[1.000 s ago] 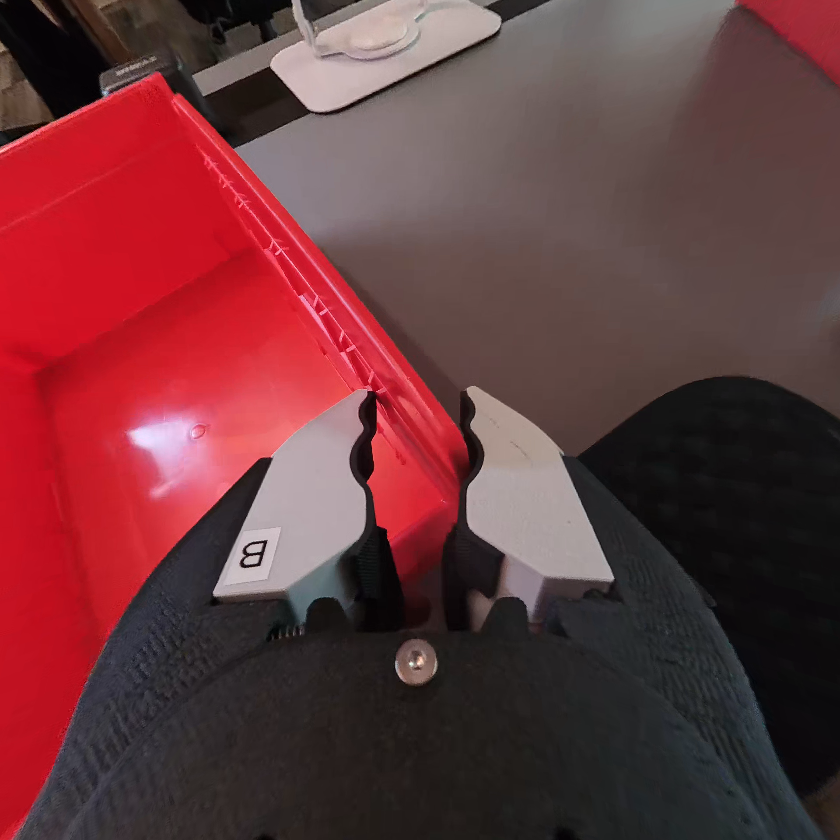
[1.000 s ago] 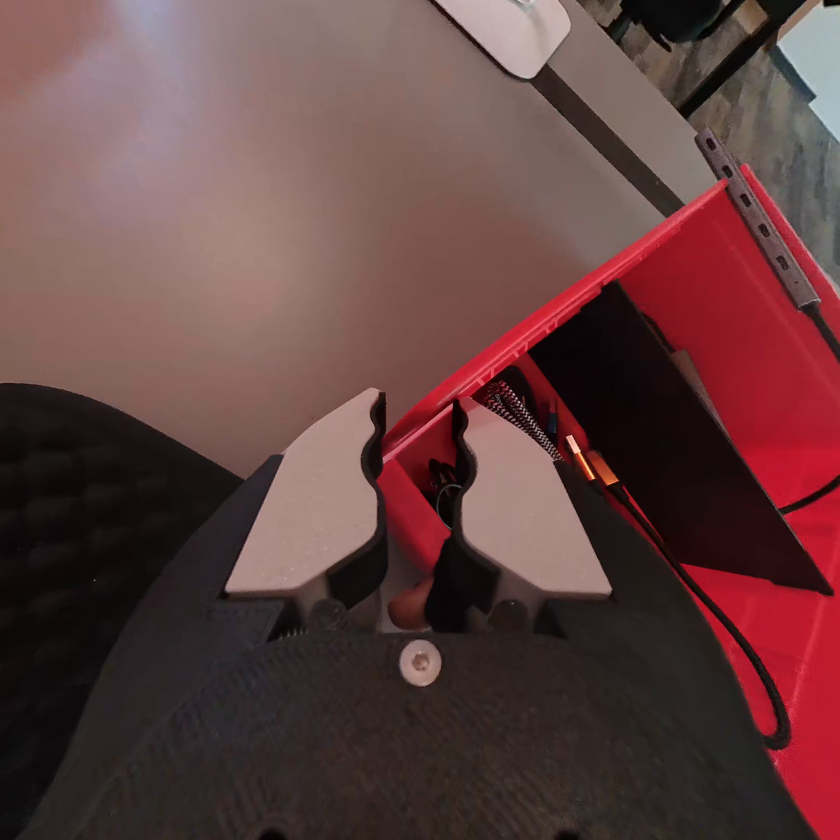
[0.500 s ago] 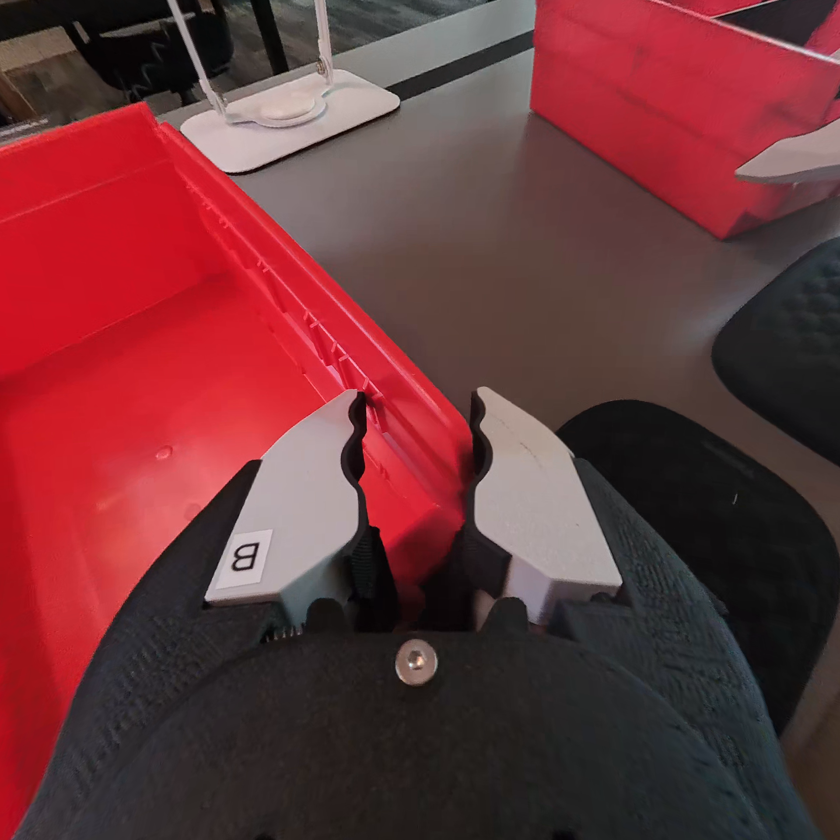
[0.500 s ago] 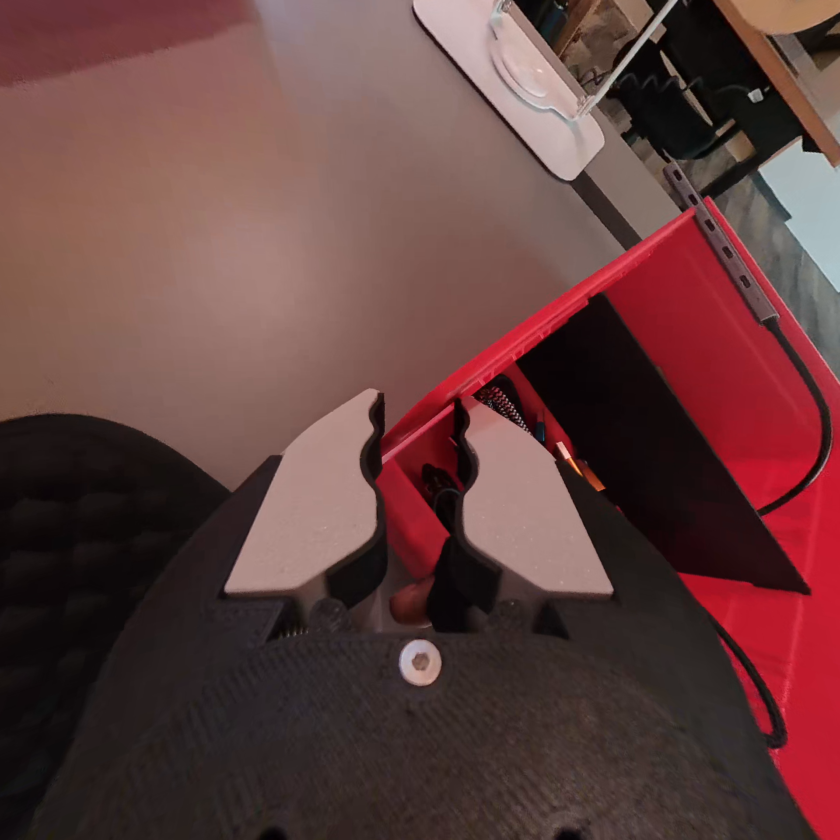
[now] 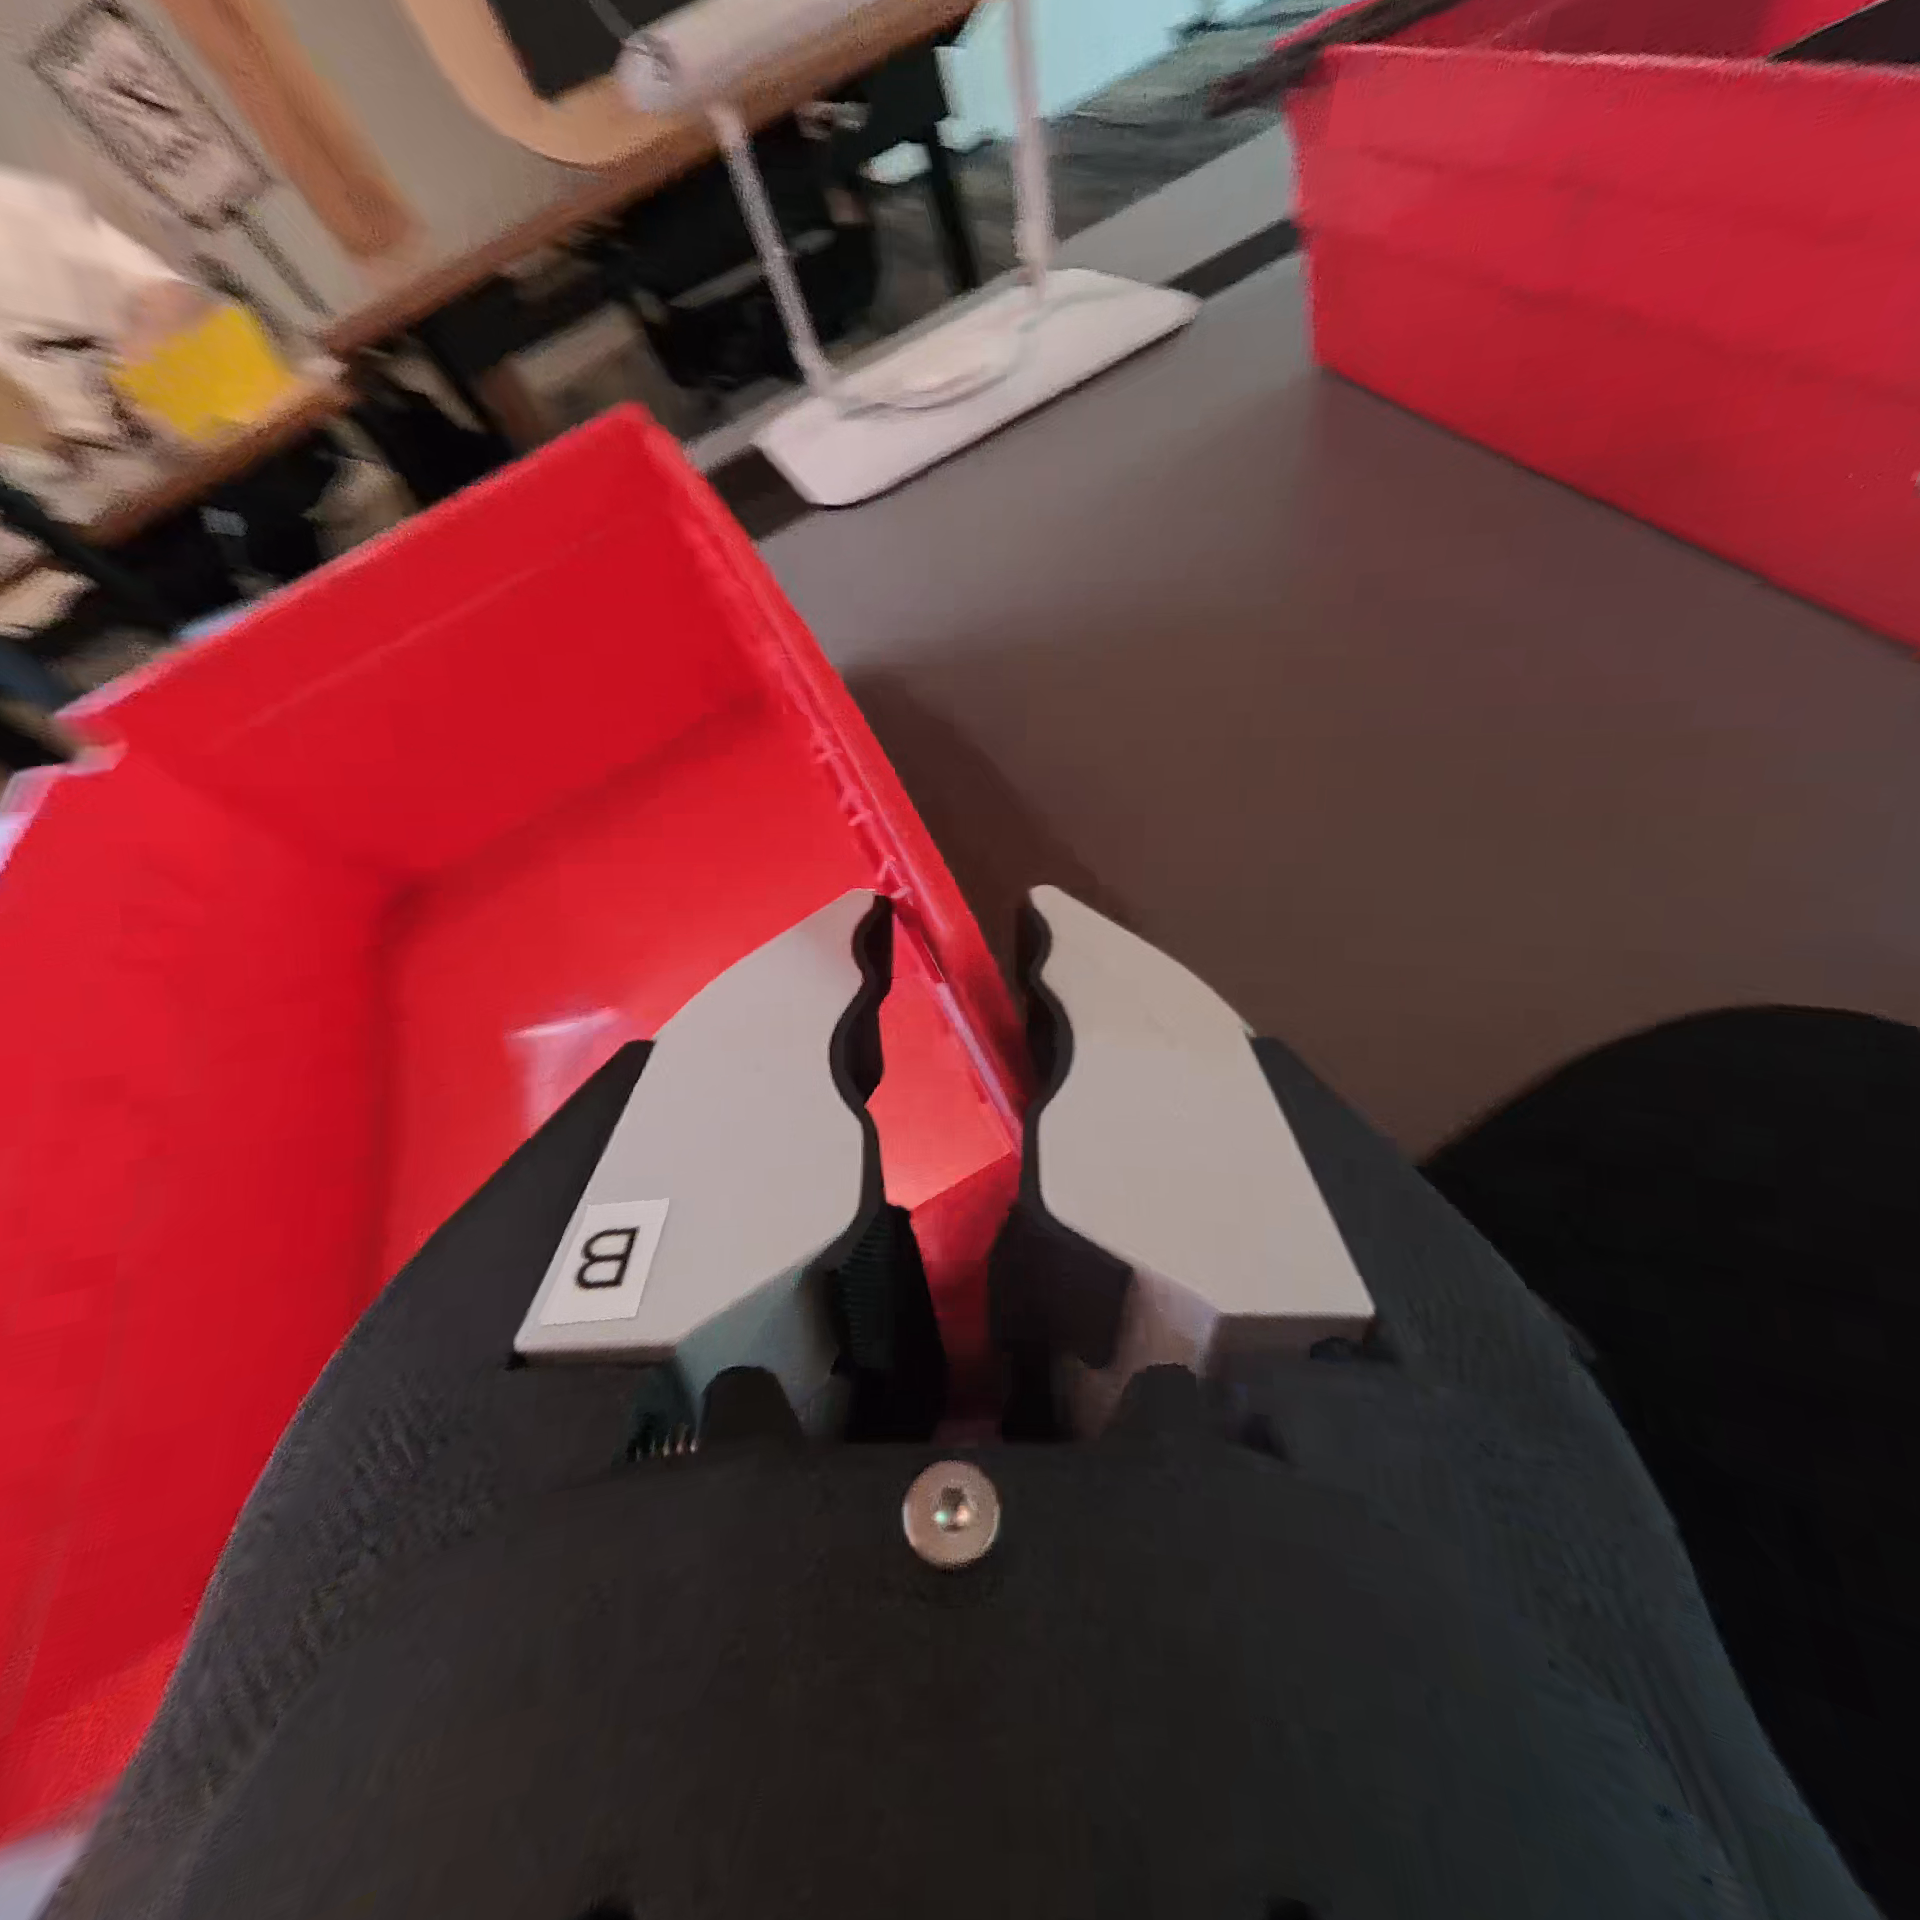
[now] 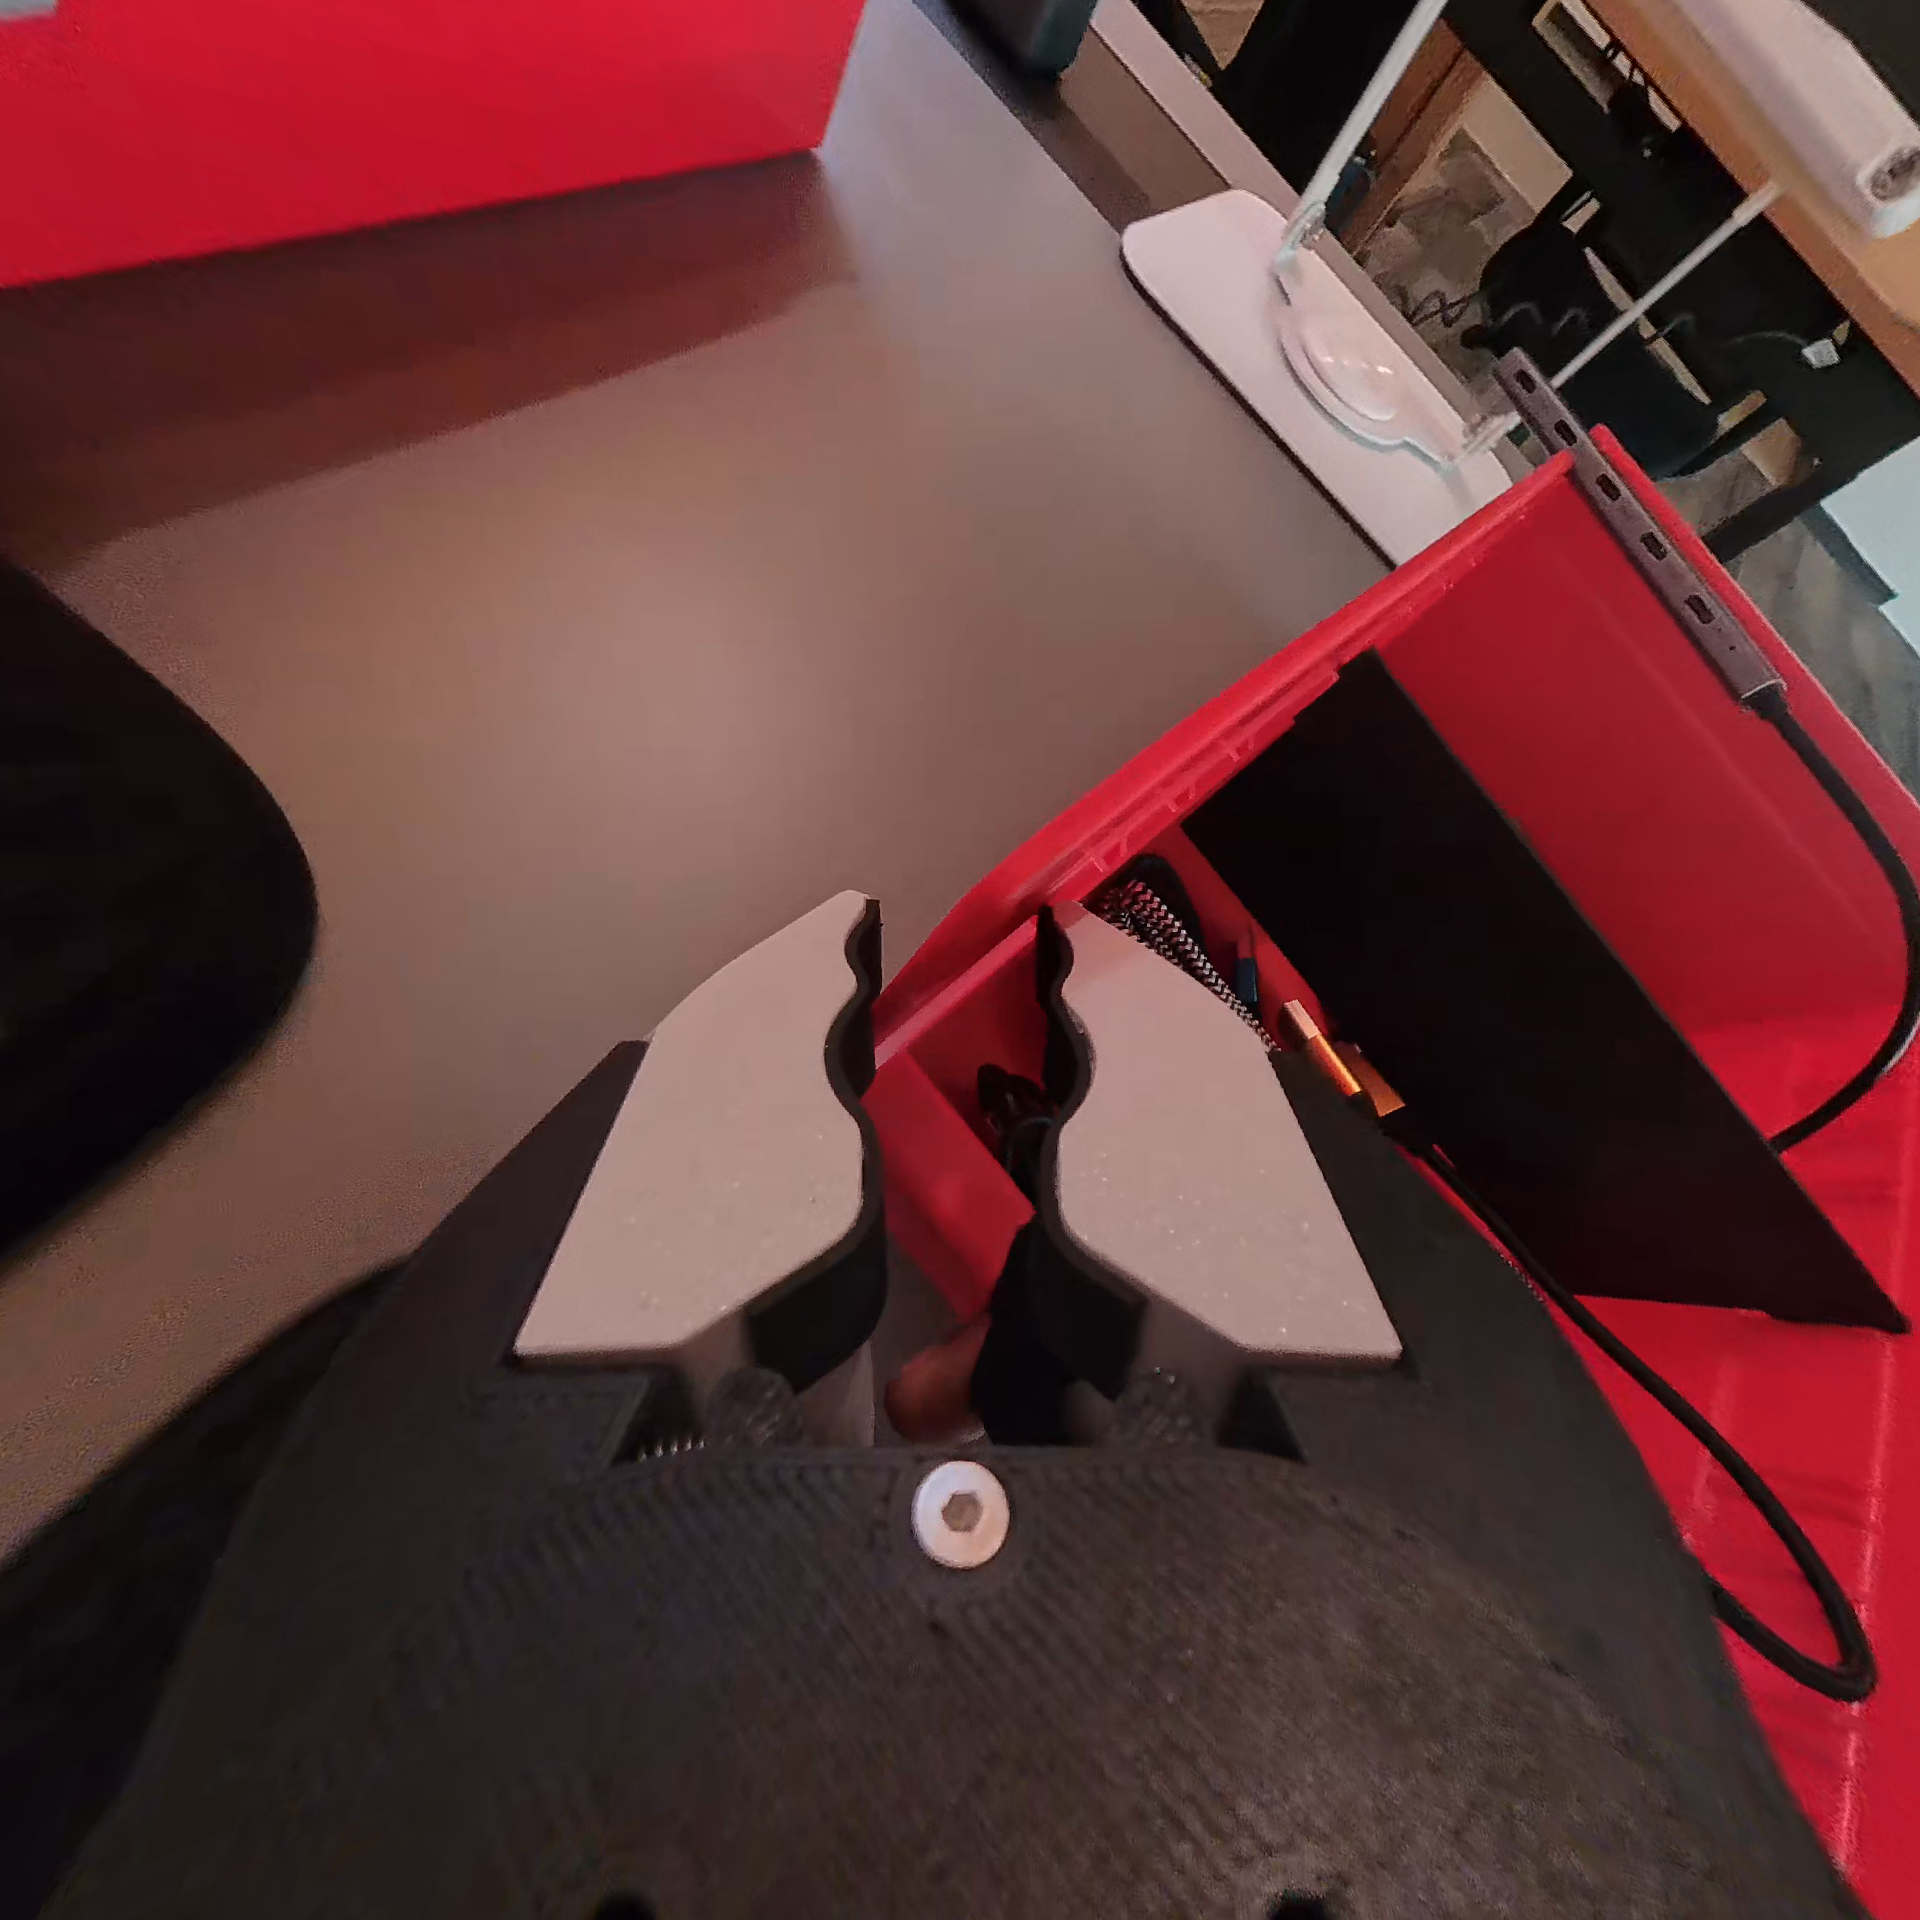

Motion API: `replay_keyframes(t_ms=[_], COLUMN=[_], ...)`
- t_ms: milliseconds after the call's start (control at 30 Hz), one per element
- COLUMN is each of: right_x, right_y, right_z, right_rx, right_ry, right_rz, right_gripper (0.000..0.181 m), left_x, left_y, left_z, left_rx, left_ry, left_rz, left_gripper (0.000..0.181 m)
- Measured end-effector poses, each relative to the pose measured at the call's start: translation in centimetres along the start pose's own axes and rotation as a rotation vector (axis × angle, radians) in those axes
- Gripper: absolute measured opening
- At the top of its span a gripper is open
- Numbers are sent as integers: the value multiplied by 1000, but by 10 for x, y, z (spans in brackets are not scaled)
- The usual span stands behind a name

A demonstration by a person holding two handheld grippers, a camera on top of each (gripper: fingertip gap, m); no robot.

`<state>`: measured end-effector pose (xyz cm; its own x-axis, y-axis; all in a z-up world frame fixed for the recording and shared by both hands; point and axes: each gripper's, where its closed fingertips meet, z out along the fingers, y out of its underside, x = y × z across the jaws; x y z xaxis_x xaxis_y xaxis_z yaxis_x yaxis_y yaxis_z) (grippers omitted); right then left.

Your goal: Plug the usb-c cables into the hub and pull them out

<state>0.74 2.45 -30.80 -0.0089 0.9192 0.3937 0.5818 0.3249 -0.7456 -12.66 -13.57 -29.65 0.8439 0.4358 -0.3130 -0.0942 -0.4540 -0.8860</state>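
Hub (image 6: 1631,520) sits on the far bin (image 6: 1714,831) rim, ports exposed for plugging; both hand-held grippers, left hand-held gripper (image 5: 956,914) and right hand-held gripper (image 6: 961,920), spread, empty.

your dark grey desk (image 6: 644,623) carries two red bins: one (image 5: 436,790) toward its left side, one (image 6: 1662,748) toward its right. a white lamp base (image 5: 997,384) sits at the far edge between them.
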Motion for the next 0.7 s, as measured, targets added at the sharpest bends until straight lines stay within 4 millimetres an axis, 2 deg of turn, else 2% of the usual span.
replay_keyframes(t_ms=[67, 200, 367, 567, 600, 667, 700], right_x=[-13, -44, -80, -119, -123, -130, -133], right_y=[-13, -44, -82, -108, -111, -116, -119], right_z=[9, 29, 55, 62, 62, 64, 66], right_rx=[-18, -50, 17, 87, 102, 133, 156], right_ry=[2, -31, -93, -226, -252, -307, -329], right_rz=[-44, -124, -130, -225, -246, -270, -270], right_gripper=[28, 29, 29, 29, 29, 30, 30], left_x=[-21, -28, -13, 17, 24, 30, 30], left_y=[5, 11, 10, -2, -4, -9, -13], left_z=[-4, -16, -23, -30, -32, -37, -42], left_rx=[15, 65, 86, 94, 97, 111, 128], left_ry=[-98, 36, 152, 293, 323, 351, 366], left_rz=[10, -221, -295, -323, -321, -290, -267], left_gripper=[10, 9, 28, 39, 38, 25, 27])
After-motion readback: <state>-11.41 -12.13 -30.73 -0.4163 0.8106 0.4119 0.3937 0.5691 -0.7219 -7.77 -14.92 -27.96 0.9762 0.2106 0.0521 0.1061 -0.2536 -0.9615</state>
